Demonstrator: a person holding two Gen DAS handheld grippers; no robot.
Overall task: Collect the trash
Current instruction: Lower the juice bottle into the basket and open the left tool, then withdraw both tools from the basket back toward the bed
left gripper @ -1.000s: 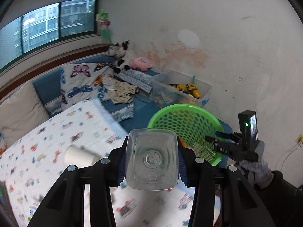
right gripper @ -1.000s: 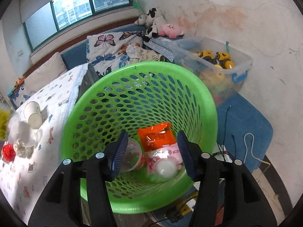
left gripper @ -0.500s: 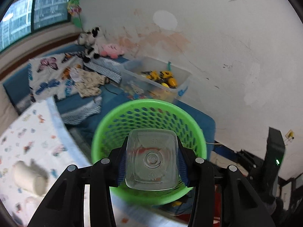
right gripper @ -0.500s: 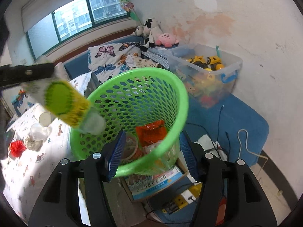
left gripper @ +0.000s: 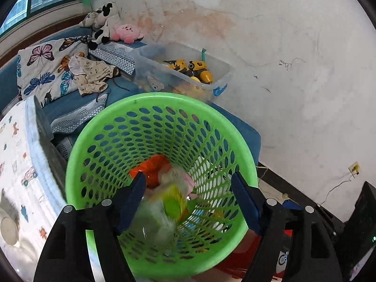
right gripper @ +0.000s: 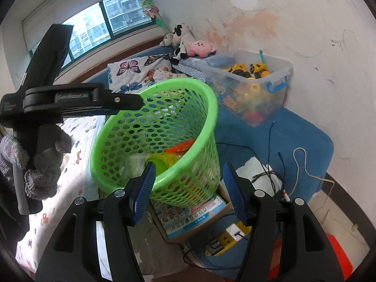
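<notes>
Left wrist view shows the left gripper (left gripper: 188, 199) above the green basket (left gripper: 77, 171), its jaws opening wide. A blurred clear bottle (left gripper: 159, 213) with yellow-green label is between them but touches no pad, low in the frame inside the basket mouth. An orange wrapper (left gripper: 150, 171) and a pink packet (left gripper: 181, 176) lie deeper inside. Right wrist view shows the right gripper (right gripper: 188, 188) with jaws fairly wide and holding nothing, before the basket wall. At upper right stands a clear toy box (right gripper: 277, 87) against the stained white wall (right gripper: 305, 35); a printed sheet (left gripper: 16, 164) covers the left.
</notes>
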